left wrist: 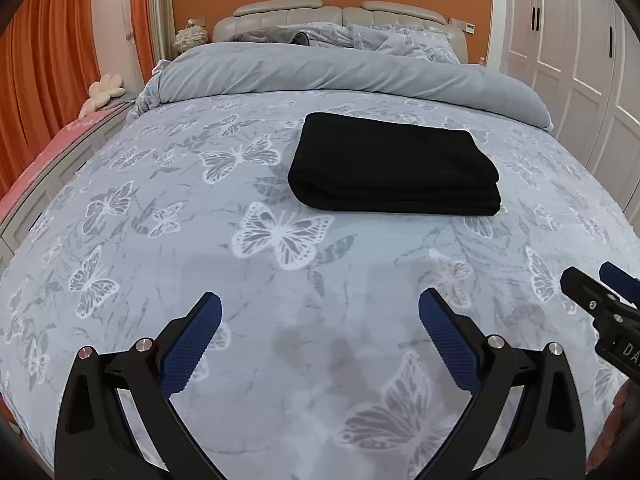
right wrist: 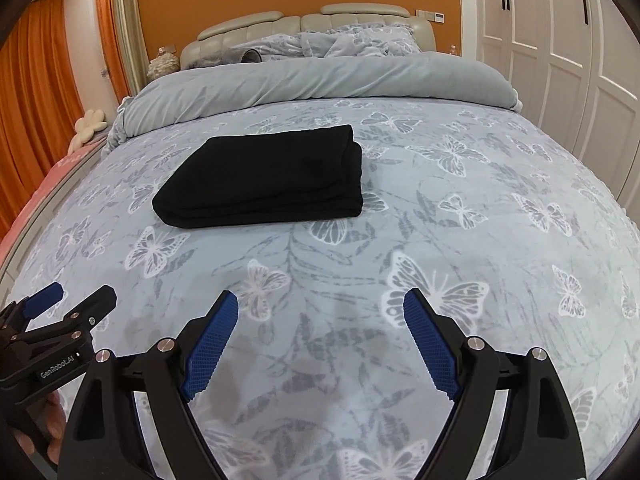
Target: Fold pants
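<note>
Left wrist view, read from left to right: orange curtains [left wrist: 44, 80] hang at the edge, a bedspread [left wrist: 160, 200] printed with butterflies covers the bed, and the pants [left wrist: 394, 168] lie on it as a black, layered rectangle, right of centre and well beyond the fingertips. The left gripper [left wrist: 320, 312] stands with its jaws wide apart and nothing between them, above bare bedspread. At the right edge the right gripper [left wrist: 596, 284] enters the frame beside it.

Right wrist view, same order: the left gripper [right wrist: 72, 294] appears at the lower left, held in a hand [right wrist: 44, 428]; the pants [right wrist: 264, 178] lie left of centre with stacked folded edges facing the camera; the right gripper [right wrist: 320, 308] is likewise spread open and empty; a white wardrobe [right wrist: 560, 60] closes the right side.

Judgement of step: the garment reads as fully folded into a compact stack, and both tools are clear of it, so the task appears complete or at its final check. Any further move would call only for smoothing an uneven layer. No container is visible; the pants rest directly on the bedspread.
</note>
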